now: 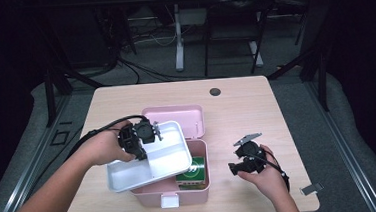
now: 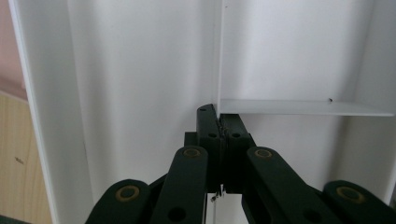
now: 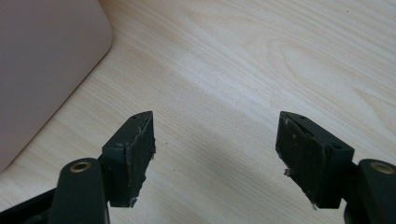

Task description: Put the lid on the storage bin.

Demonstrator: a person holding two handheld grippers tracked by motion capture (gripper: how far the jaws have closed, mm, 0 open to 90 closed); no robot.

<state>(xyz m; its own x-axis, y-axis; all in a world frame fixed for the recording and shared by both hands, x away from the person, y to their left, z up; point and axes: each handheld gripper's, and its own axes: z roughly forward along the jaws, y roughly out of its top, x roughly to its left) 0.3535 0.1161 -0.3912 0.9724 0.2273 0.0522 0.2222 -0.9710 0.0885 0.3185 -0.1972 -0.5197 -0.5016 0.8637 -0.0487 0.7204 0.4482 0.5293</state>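
Wooden table (image 1: 246, 107), white tray (image 1: 164, 157) hiding pink box (image 1: 199, 158), green carton (image 1: 193, 173) half-covered

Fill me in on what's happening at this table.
A person is working with two handheld tongs at a pale wooden table. The left tongs are shut on the divider wall of a white compartmented plastic tray, holding it tilted over an open pink plastic box. A green carton sits inside the box. The right tongs are open over bare tabletop beside the box, gripping nothing.
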